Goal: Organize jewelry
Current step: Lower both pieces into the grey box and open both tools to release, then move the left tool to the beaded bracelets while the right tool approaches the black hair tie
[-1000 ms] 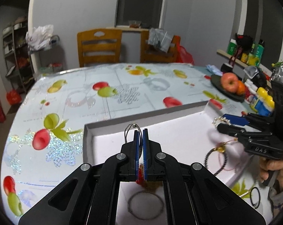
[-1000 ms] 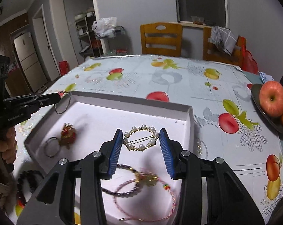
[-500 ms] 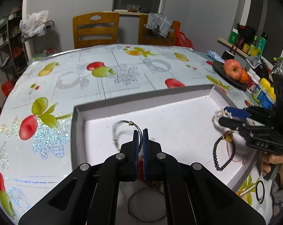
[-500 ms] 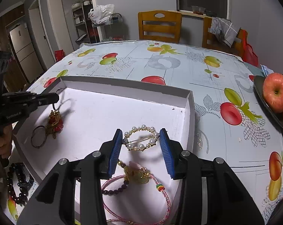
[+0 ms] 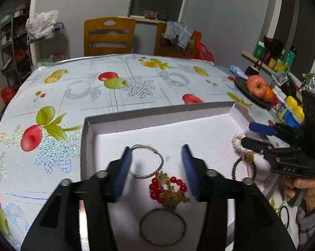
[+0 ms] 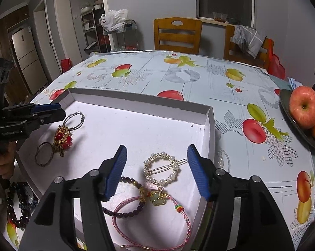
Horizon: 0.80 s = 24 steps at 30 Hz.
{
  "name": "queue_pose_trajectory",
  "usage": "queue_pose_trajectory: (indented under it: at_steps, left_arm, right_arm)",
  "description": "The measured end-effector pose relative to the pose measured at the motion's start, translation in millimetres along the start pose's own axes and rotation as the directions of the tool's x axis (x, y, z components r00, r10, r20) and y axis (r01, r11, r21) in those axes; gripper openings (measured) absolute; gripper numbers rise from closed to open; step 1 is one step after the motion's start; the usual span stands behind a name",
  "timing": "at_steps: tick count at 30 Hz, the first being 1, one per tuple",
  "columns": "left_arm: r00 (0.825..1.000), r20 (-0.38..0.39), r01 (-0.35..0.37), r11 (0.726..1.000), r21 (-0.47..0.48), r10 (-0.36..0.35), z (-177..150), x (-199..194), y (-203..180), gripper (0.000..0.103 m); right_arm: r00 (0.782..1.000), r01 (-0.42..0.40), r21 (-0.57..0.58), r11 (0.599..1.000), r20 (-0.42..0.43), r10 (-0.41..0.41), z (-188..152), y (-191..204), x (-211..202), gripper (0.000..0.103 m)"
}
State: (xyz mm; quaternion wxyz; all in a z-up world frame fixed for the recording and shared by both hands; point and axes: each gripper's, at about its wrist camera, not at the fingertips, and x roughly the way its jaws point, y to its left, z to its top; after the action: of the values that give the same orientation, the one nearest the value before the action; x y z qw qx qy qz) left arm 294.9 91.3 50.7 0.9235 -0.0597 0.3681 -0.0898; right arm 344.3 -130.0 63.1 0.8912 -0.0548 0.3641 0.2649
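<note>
The table (image 6: 199, 79), under a fruit-print cloth, carries a shallow white tray (image 6: 140, 104) at its near edge. My right gripper (image 6: 157, 167) hangs over the tray's near right part, jaws opening, pads clear of the pearl hair clip (image 6: 161, 170) lying flat between them. My left gripper (image 5: 156, 167) hangs over the near left part, jaws opening, gripping nothing; the red bead charm with its wire rings (image 5: 167, 190) rests on the tray floor between them. A pink cord bracelet (image 6: 153, 223) lies nearest.
</note>
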Motion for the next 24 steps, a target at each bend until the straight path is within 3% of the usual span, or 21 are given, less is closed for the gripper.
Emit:
queue_pose_trajectory:
  at_steps: [2,7,15,24]
  left_arm:
    - [1.000,0.020,-0.005,1.000,0.007,0.004,0.2,-5.0,-2.4,0.073]
    - [0.997,0.068,-0.029,0.999,0.021,0.028,-1.3,-13.3,-5.0,0.091]
    - [0.996,0.079,-0.037,0.999,-0.010,0.038,1.0,-29.4,-0.7,0.095]
    - [0.992,0.118,-0.041,0.999,0.008,0.040,-18.8,-66.5,-11.7,0.097]
  right_arm:
    - [1.000,-0.007,0.000,1.000,0.013,0.007,0.1,0.0,-2.3,0.070]
    - [0.998,-0.045,0.014,0.999,0.035,0.044,0.0,1.0,-7.9,0.081]
    - [0.994,-0.085,0.038,0.996,0.068,0.083,-1.7,4.9,-26.6,0.096]
    - [0.987,-0.072,0.035,0.997,0.150,0.066,-11.3,8.5,-66.3,0.097]
